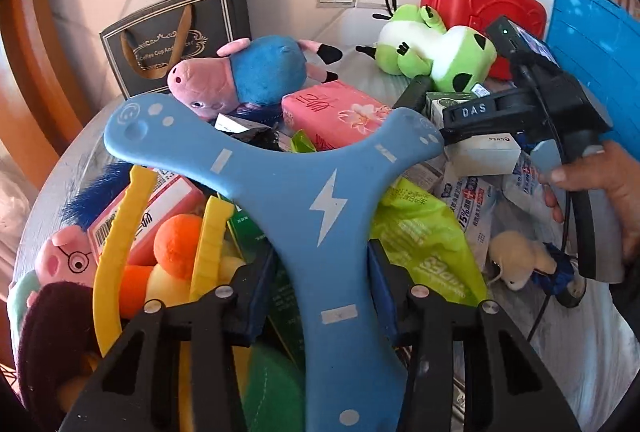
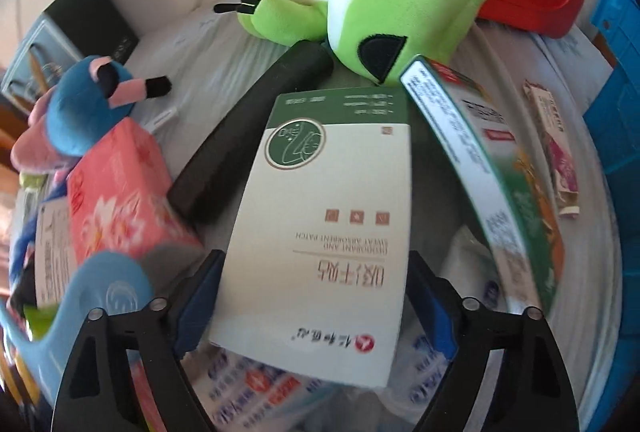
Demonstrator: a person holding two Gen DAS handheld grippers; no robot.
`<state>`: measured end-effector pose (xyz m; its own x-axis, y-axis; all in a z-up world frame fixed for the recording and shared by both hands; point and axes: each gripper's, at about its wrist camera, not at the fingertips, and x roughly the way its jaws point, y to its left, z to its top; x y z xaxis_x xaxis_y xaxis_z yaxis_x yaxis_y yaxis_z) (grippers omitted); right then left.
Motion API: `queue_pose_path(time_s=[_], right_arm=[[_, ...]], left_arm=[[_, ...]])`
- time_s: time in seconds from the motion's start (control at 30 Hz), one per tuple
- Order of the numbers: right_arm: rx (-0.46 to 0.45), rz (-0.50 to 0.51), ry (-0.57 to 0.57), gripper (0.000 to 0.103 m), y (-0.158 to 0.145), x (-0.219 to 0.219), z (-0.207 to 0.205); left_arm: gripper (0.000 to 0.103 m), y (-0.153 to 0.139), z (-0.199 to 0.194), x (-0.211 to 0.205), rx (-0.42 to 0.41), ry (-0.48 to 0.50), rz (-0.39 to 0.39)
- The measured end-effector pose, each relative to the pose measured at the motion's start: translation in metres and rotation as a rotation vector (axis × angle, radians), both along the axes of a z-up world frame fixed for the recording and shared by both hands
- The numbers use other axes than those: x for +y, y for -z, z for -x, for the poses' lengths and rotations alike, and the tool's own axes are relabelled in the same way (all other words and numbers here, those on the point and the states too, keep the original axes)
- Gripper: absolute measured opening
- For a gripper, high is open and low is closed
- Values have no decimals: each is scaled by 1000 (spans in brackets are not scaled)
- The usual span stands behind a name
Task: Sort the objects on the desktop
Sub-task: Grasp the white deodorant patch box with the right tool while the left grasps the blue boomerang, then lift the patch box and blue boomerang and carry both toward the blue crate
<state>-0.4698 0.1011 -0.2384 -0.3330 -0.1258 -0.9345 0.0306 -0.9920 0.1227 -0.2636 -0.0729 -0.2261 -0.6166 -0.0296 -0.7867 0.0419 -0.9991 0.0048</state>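
Observation:
My left gripper [image 1: 320, 288] is shut on a blue three-armed boomerang [image 1: 304, 192] with a white lightning bolt, held above a cluttered round table. My right gripper [image 2: 316, 296] is shut on a white and green sweat-patch box [image 2: 320, 224], held over wipe packets. The right gripper also shows at the right of the left wrist view [image 1: 452, 128], beside one boomerang tip, which shows at the lower left of the right wrist view [image 2: 100, 296].
A yellow basket [image 1: 108, 244] with plush toys sits lower left. A blue and pink pig plush [image 1: 244, 72], pink tissue pack [image 1: 332, 108], green frog plush [image 2: 380, 0], red case [image 1: 480, 0], black gift bag [image 1: 176, 36], blue crate [image 1: 596, 44] and green snack bag [image 1: 424, 244] crowd the table.

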Motion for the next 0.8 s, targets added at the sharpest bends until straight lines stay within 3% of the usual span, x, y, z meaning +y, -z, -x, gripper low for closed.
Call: queue_pose_path(time_s=[0.13,0.47,0.6,0.63,0.7,0.77,0.8], right_arm=[[7,4,3,85,1,-1,-7],[136,-10,-35,84,-21,10,-22],[201,-3,-29,84,-44,21,-40],[218,1,-28,73,-51,26,-46],[258,2,-37,41,-64,26,-48],[257,41,-33,39,-73,29,-50],[255,12,-47,39,-76,30,-52]], left_arm=[[41,-7,-5,-3,23,22,-55],[40,-29,-17,0,86,58,-48],[40,-44,-18,6,123,80,-39],[40,-49,-19,7,136,84,-37],[40,-57,-19,10,160,91,-33],[40,-66,-21,13,185,102,-29],[40,-70,-21,14,194,103,-24]])
